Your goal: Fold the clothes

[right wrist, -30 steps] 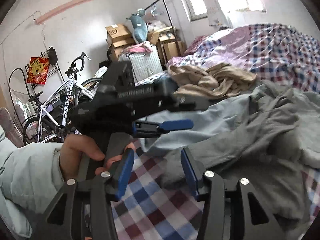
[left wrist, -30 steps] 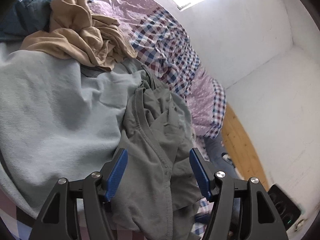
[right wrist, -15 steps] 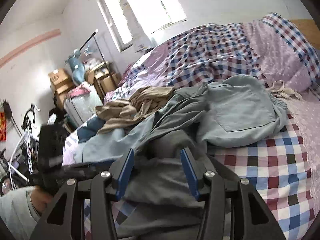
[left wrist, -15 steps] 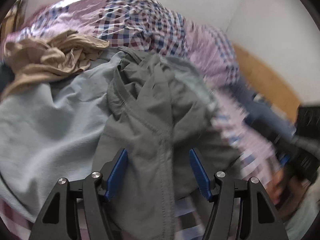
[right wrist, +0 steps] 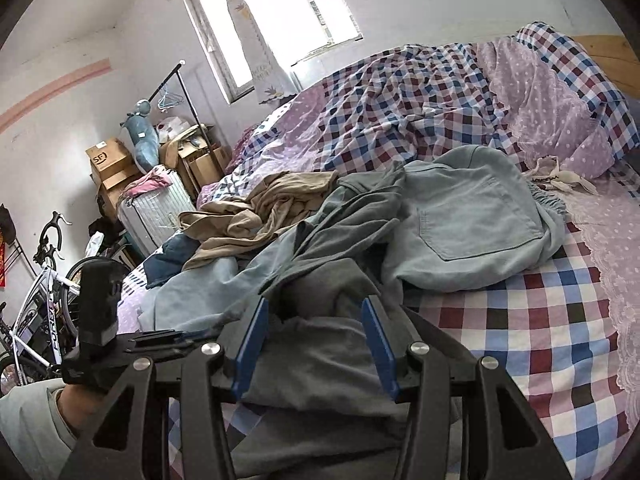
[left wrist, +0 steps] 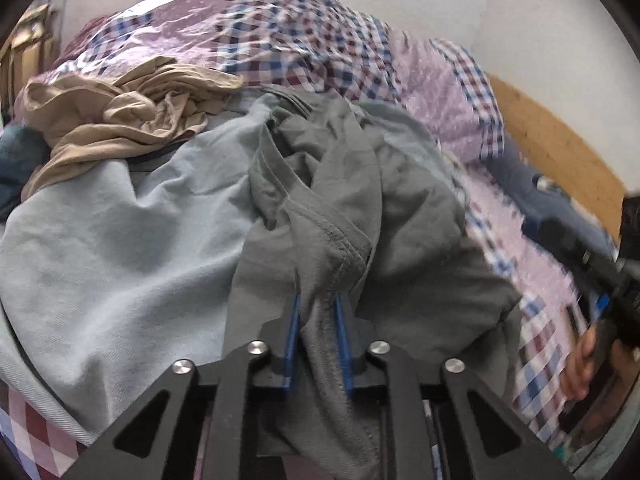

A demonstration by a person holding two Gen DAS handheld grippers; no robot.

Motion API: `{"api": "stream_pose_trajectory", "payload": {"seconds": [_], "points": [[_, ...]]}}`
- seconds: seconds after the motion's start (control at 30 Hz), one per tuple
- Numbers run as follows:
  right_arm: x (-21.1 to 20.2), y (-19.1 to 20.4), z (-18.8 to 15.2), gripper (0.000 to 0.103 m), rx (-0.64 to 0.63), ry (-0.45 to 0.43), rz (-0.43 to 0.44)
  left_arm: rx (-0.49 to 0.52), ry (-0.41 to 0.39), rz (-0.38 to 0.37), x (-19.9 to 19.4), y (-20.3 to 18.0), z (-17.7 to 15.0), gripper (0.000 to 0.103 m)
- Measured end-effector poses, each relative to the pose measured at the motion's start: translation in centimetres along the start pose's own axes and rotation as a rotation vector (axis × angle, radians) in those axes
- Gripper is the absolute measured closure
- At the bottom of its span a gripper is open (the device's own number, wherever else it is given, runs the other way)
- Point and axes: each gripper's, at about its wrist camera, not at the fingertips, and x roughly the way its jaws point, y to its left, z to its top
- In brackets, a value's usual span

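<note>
A crumpled grey-green shirt [left wrist: 360, 208] lies on top of pale blue trousers [left wrist: 120, 240] on the bed. My left gripper [left wrist: 318, 304] is shut on a seamed fold of the grey-green shirt. In the right wrist view the same grey-green shirt [right wrist: 320, 364] spreads under my right gripper [right wrist: 314, 312], which is open, its blue pads on either side of a raised fold. The pale blue trousers [right wrist: 472, 220] show a back pocket. My left gripper's body [right wrist: 98, 312] appears at the left, held by a hand.
A tan garment [left wrist: 120, 120] and a dark blue one [left wrist: 16, 156] lie further back on the checked bedding [right wrist: 540, 320]. A rumpled checked duvet [right wrist: 420, 92] fills the far side. Beside the bed stand a suitcase [right wrist: 156, 216], boxes [right wrist: 108, 164] and a bicycle [right wrist: 44, 292].
My left gripper has gone from open to shut on the shirt's seamed fold. The right gripper has swung toward the bed and come down over the shirt, still open.
</note>
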Motion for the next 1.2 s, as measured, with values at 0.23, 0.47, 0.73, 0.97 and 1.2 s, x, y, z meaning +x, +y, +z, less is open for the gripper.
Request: {"api": "stream_pose_trajectory", "payload": {"seconds": [0.23, 0.47, 0.73, 0.97, 1.2], "points": [[0.3, 0.1, -0.4, 0.050, -0.012, 0.032, 0.007, -0.285, -0.180, -0.085, -3.4, 5.6, 1.2, 0.092], [1.0, 0.6, -1.1, 0.050, -0.036, 0.078, 0.013, -0.618, -0.355, -0.049, -5.7, 13.2, 0.5, 0.092], [1.2, 0.7, -1.5, 0.050, -0.047, 0.095, 0.010, -0.676, -0.387, 0.052, -6.4, 14.3, 0.1, 0.085], [1.1, 1.3, -1.3, 0.050, -0.065, 0.077, 0.039, -0.614, -0.349, -0.112, -5.1, 11.3, 0.1, 0.050], [4.1, 2.7, -1.1, 0.053, -0.033, 0.095, 0.129, -0.475, -0.299, -0.176, -4.4, 7.4, 0.4, 0.048]]}}
